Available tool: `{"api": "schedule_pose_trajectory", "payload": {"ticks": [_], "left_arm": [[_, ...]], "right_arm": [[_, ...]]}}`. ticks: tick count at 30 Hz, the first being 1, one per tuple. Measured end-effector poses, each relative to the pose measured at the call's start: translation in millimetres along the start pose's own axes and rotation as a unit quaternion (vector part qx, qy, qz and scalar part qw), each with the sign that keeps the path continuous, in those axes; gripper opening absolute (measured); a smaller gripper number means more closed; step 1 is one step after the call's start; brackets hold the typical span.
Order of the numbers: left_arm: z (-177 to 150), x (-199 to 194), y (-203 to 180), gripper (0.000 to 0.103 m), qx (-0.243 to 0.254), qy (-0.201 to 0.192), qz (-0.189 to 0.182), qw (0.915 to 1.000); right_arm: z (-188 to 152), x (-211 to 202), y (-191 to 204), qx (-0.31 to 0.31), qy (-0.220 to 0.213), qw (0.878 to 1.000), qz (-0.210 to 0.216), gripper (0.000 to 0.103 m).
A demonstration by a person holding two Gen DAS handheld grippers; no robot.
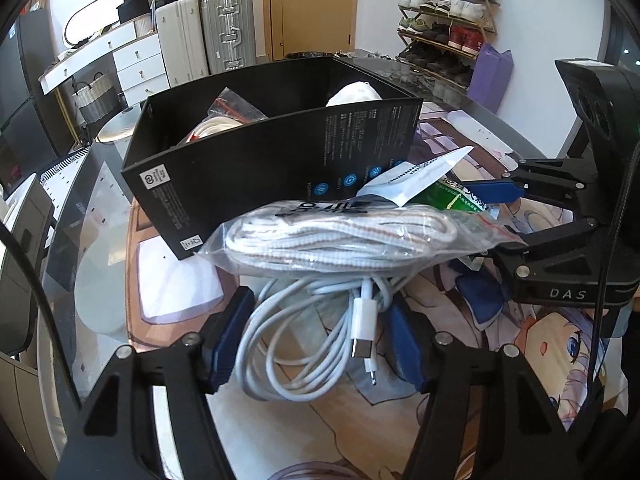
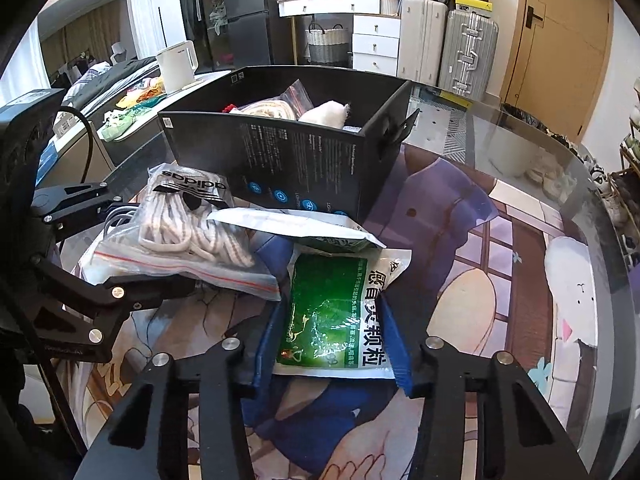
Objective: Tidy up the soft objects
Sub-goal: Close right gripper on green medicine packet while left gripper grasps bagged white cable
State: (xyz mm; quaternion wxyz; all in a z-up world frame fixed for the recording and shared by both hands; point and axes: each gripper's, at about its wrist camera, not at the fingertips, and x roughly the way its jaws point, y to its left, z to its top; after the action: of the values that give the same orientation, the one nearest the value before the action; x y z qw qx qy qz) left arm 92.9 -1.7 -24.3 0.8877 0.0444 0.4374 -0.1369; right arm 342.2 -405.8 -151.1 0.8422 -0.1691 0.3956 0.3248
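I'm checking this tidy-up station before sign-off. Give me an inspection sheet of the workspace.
Surface: glass-topped table over a cartoon print.
Job's things: black box already holds soft items; bagged laces, white cable coil and green sachet lie outside it.
Clutter: a second sachet near the box.
Grippers: left gripper pressing on the cable coil; right gripper clamped on the green sachet.
Cables: only the coil.
Surroundings: suitcases, shoe rack, door.

The box (image 2: 304,168) stands on the table (image 2: 520,208). Before it lie the bagged laces (image 2: 192,224), the cable coil (image 1: 312,332) and the sachet (image 2: 340,320). Inside it rest more bagged items (image 2: 280,110).
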Motion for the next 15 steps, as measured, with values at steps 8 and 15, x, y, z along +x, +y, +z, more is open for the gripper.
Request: {"api": "schedule_pose_trajectory", "payload": {"ticks": [8, 15], "left_arm": [[-3, -5, -2, 0.064, -0.001, 0.0, -0.007, 1.0], [-7, -11, -2, 0.064, -0.004, -0.005, -0.008, 0.9999]], "right_arm": [[-5, -5, 0, 0.003, -0.003, 1.0, 0.005, 0.041], [-10, -12, 0, 0.007, -0.009, 1.0, 0.006, 0.04]]}}
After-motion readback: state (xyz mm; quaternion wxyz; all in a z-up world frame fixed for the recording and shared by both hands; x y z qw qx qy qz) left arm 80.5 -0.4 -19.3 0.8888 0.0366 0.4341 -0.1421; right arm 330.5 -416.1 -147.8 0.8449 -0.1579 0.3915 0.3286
